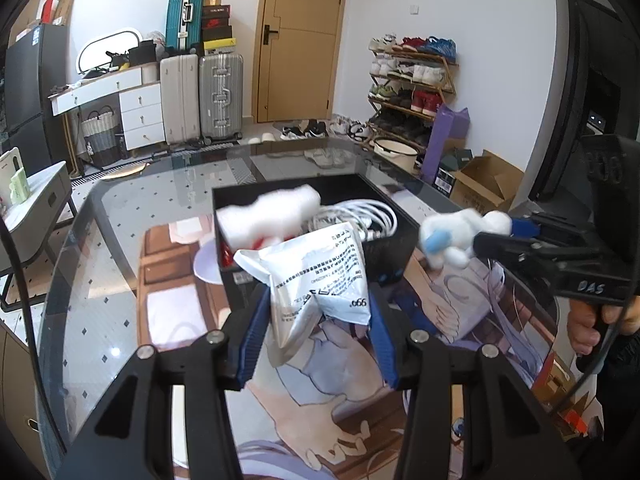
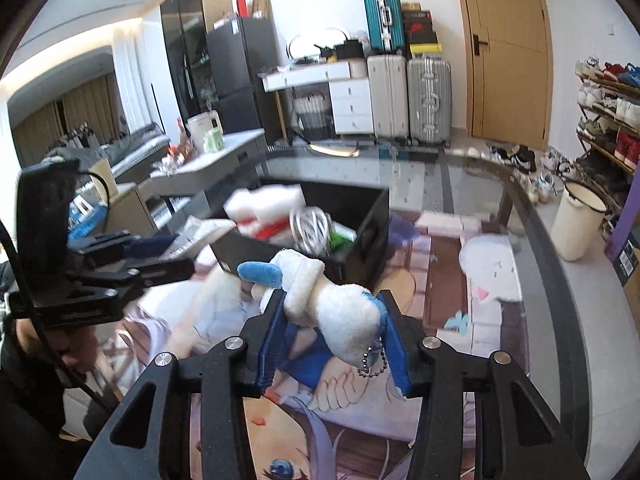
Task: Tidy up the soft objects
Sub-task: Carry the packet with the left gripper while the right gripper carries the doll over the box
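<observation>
My left gripper is shut on a white printed foil pouch, held above the near wall of a black open box on the glass table. Inside the box lie a white soft item and a coiled white cable. My right gripper is shut on a small white plush toy with blue ears, lifted off the table in front of the box. In the left wrist view that plush hangs to the right of the box, in the right gripper.
An illustrated mat covers the glass table. A white enamel pot stands on the floor beyond the table's right edge, near a shoe rack. Suitcases and a door line the far wall. A hand holds the right gripper.
</observation>
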A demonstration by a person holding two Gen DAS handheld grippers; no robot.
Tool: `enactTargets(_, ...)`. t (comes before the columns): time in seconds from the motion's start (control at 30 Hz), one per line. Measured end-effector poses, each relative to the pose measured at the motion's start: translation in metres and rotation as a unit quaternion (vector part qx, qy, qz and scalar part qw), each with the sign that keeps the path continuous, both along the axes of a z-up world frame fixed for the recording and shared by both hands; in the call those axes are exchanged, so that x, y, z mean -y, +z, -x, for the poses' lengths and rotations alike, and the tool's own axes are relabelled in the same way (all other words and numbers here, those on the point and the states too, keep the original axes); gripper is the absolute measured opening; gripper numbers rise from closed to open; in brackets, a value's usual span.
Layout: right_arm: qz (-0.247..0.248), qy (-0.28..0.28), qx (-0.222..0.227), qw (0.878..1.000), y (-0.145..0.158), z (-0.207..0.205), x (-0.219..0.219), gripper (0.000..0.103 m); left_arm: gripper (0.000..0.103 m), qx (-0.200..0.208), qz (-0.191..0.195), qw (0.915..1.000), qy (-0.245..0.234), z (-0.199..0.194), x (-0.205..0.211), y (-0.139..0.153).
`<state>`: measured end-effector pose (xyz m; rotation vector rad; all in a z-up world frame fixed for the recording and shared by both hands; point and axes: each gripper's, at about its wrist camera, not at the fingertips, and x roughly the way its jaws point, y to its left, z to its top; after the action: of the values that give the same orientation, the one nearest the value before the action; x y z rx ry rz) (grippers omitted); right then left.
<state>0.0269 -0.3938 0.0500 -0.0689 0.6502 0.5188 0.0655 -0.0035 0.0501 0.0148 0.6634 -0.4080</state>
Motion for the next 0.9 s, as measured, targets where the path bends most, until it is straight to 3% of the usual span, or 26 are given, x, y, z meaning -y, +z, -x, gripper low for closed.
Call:
enactTargets(0.37,0.004,-0.033,0.049,0.998,0.03,-0.024,-0.016,0.045,0.047,0.023,-0.016,0.9995,0.01,-0.034,0.005,0.011)
enactTargets(0.67,0.029,-0.057,0.041,0.997,0.016,-0.079,-0.044,0.045,0.047,0.014,-0.021,0.9996,0.015,-0.068,0.014,0.0)
enactTargets(0.9,0.083,-0.059,0.039,0.994,0.0,-0.108,-0.07,0.045,0.047,0.016,-0.022,0.9993,0.025,-0.077,0.011,0.0)
